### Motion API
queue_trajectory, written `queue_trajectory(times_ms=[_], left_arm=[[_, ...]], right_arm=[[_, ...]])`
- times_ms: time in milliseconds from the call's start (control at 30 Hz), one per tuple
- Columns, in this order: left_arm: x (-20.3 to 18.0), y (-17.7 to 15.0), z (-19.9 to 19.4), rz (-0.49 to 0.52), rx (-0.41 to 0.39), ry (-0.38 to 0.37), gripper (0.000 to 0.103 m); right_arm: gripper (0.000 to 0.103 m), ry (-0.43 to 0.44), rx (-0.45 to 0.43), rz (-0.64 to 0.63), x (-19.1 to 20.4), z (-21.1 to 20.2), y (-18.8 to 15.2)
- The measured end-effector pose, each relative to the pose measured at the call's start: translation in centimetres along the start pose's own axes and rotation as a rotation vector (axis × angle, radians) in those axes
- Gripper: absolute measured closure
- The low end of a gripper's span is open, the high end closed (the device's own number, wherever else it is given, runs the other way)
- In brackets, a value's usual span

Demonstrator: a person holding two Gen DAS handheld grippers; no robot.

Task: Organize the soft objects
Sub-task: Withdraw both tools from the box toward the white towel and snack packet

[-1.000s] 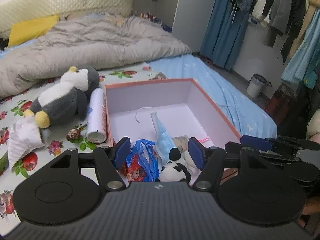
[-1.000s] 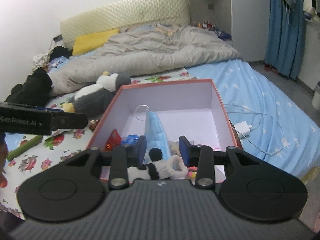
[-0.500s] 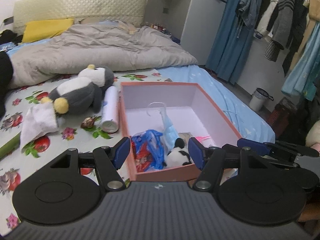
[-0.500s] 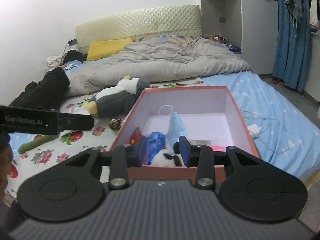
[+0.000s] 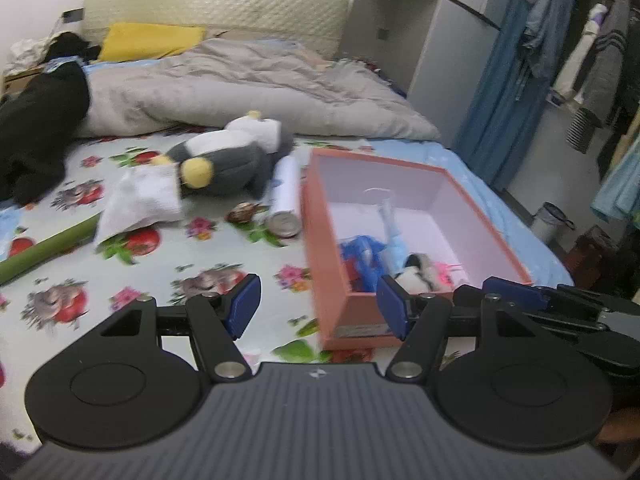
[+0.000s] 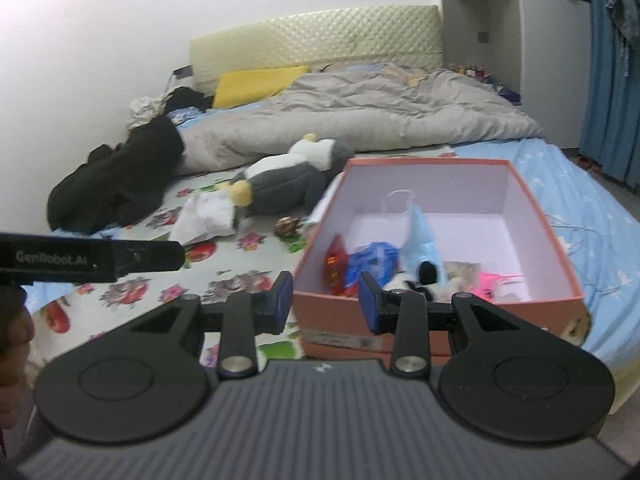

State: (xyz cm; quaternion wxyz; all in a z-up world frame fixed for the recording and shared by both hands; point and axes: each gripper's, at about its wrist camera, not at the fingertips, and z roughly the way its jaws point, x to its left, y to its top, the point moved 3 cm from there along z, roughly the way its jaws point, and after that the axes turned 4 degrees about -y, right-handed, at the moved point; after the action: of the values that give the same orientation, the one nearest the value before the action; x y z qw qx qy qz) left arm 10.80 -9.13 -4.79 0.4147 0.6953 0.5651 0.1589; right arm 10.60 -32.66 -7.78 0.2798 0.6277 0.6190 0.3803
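An orange box (image 5: 316, 216) (image 6: 400, 320) with a white inside stands on the bed. In it lie a small panda plush (image 5: 416, 276) (image 6: 416, 280), a blue plastic bag (image 5: 360, 256) (image 6: 372, 260) and a light-blue face mask (image 5: 394, 236) (image 6: 420, 236). A grey-and-white penguin plush (image 5: 228, 160) (image 6: 280, 184) lies left of the box, with a white cloth (image 5: 140, 200) (image 6: 208, 216) by its foot. My left gripper (image 5: 318, 308) is open and empty, short of the box's near-left corner. My right gripper (image 6: 325, 302) is open too, narrower, with nothing between its pads.
A white can (image 5: 284, 196) lies against the box's left wall, with a small round sweet (image 5: 242, 212) beside it. A green roll (image 5: 40, 248) and black clothing (image 5: 36, 120) lie far left. A grey duvet (image 5: 240, 88) covers the back. A charger cable (image 6: 568, 240) trails right of the box.
Both grippers have drawn back from over the box, so the whole box and more of the bed now show. The left one has also shifted left. Neither jaw gap changed.
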Motion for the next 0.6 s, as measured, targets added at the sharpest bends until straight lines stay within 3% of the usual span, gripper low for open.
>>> queue_trajectory(times_ms=[500, 600], left_arm=[[7.3, -4.4, -5.9, -0.129, -0.060, 0.090, 0.034], [8.2, -5.8, -6.1, -0.135, -0.033, 0.110, 0.034]], right_arm=[[0.064, 0.142, 0.022, -0.066, 7.9, -0.3, -2.0], [0.064, 0.155, 0.027, -0.092, 8.9, -0.5, -3.0]])
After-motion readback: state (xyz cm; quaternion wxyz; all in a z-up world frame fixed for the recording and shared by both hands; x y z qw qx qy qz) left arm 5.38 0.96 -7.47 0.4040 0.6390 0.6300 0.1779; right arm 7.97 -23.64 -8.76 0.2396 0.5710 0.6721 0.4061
